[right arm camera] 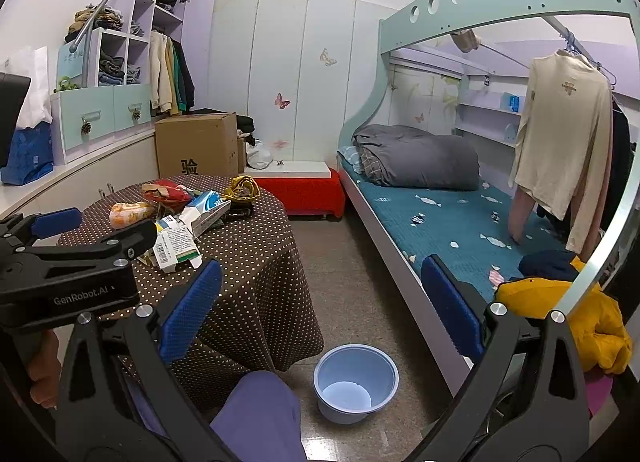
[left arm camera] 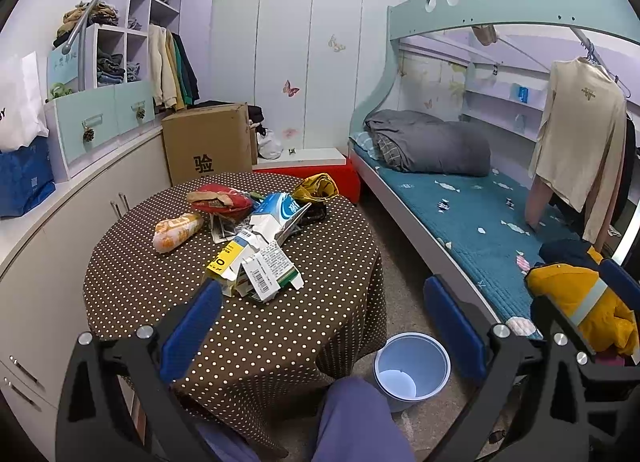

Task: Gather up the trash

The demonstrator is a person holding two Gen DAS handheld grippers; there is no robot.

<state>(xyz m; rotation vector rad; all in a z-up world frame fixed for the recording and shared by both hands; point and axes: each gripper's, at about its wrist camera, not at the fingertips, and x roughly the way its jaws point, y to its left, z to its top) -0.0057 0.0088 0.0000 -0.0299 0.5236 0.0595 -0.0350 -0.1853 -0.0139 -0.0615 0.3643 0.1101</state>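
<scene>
A pile of trash lies on the round table (left arm camera: 152, 294) with the brown dotted cloth. It holds an orange snack wrapper (left arm camera: 176, 232), a red bag (left arm camera: 220, 200), a blue-and-white carton (left arm camera: 280, 218), a yellow wrapper (left arm camera: 316, 186) and flattened barcode boxes (left arm camera: 256, 270). My left gripper (left arm camera: 320, 314) hangs open just in front of the boxes, holding nothing. The right wrist view shows the same pile (right arm camera: 176, 234) at the left, with the left gripper (right arm camera: 100, 228) beside it. My right gripper (right arm camera: 320, 302) is open and empty above the floor. A light blue bin (right arm camera: 332, 410) stands below it.
The bin (left arm camera: 412, 337) sits on the floor between table and bed (left arm camera: 460, 214). A person's knee in purple trousers (left arm camera: 360, 414) is at the bottom edge. A cardboard box (left arm camera: 208, 142) and a red bench (right arm camera: 304, 188) stand behind the table. A yellow jacket (right arm camera: 560, 322) lies on the bed.
</scene>
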